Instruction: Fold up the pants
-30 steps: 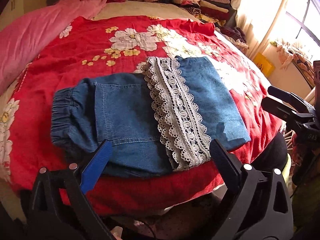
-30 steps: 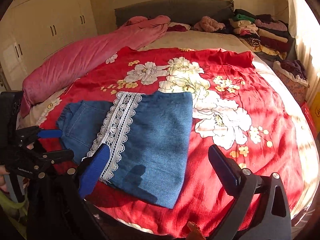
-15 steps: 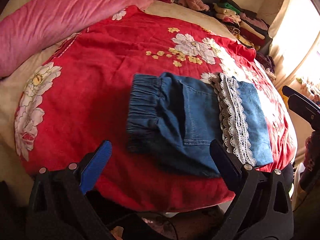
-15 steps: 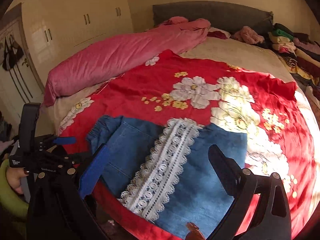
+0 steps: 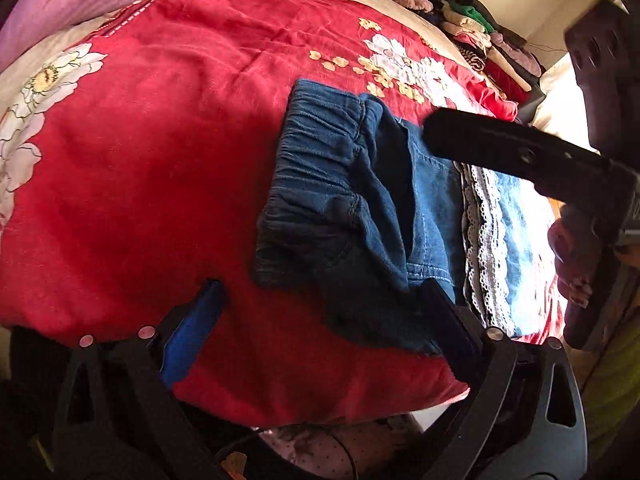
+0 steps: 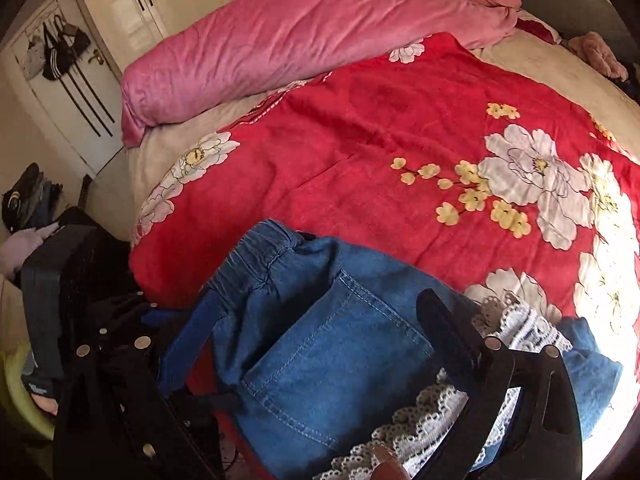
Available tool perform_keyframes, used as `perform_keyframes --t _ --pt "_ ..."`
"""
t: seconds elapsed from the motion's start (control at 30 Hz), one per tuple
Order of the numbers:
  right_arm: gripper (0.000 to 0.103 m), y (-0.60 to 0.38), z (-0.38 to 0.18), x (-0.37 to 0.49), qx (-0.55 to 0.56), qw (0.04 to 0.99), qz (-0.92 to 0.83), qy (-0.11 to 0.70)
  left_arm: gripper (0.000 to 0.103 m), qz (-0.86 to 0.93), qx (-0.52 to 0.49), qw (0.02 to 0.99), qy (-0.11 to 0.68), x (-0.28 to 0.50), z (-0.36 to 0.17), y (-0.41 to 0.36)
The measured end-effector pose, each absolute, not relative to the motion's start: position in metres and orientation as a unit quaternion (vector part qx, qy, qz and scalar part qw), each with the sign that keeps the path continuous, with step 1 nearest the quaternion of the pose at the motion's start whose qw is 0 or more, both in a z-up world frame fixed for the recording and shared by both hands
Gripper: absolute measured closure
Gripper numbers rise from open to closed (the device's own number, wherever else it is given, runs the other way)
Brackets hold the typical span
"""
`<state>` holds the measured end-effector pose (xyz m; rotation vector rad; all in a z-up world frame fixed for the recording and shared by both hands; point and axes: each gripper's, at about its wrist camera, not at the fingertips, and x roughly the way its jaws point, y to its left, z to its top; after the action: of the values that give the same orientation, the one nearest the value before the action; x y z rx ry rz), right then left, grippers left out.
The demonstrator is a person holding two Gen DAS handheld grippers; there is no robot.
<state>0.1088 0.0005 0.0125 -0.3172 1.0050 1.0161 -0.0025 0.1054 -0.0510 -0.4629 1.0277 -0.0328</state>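
Note:
Folded blue denim pants (image 5: 360, 216) with an elastic waistband and a white lace band (image 5: 486, 248) lie on the red flowered blanket (image 5: 160, 152) near the bed's front edge. My left gripper (image 5: 320, 312) is open, low at that edge, its right finger by the pants' near corner. My right gripper (image 6: 320, 332) is open just over the pants (image 6: 320, 352), fingers either side of the back pocket. The right gripper's finger (image 5: 520, 156) also crosses the left wrist view above the pants.
A long pink pillow (image 6: 300, 40) lies along the far left of the bed. Stacked clothes (image 5: 488, 44) sit at the headboard end. A wardrobe and door with hanging bags (image 6: 60, 48) stand to the left.
Both grippers have swung left and moved closer to the pants. The right gripper now hovers over the waistband and pocket and has entered the left wrist view.

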Motion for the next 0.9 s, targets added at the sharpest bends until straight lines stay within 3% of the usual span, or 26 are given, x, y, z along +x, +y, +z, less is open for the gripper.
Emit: perform_keyframes --t 0.1,0.37,0.4,0.43,0.47,0.53,0.67,0.9 --pt "0.005 0.02 0.004 0.113 -0.155 0.736 0.466 0.466 0.033 -0.011 -0.22 0.848 0.482 -0.001 -0.054 0.106" --pt "0.008 0.059 -0.029 0.123 -0.179 0.719 0.453 0.495 0.036 -0.016 -0.222 0.848 0.481 -0.003 -0.057 0.107" --pt "0.014 0.061 -0.033 0.123 -0.183 0.718 0.453 0.496 0.036 -0.016 -0.223 0.848 0.481 -0.002 -0.057 0.108" --pt "0.037 0.062 -0.037 0.122 -0.187 0.714 0.457 0.497 0.036 -0.016 -0.225 0.848 0.48 -0.002 -0.057 0.108" --pt "0.05 0.062 -0.038 0.122 -0.182 0.712 0.462 0.496 0.036 -0.016 -0.229 0.849 0.477 -0.003 -0.057 0.109" --pt "0.061 0.057 -0.037 0.121 -0.169 0.712 0.472 0.493 0.036 -0.018 -0.243 0.849 0.469 -0.005 -0.056 0.111" --pt "0.067 0.038 -0.025 0.12 -0.135 0.715 0.492 0.478 0.035 -0.021 -0.262 0.853 0.451 -0.01 -0.049 0.115" --pt "0.069 -0.029 0.006 0.136 -0.025 0.728 0.506 0.462 0.022 -0.049 -0.261 0.861 0.435 -0.001 -0.036 0.1"
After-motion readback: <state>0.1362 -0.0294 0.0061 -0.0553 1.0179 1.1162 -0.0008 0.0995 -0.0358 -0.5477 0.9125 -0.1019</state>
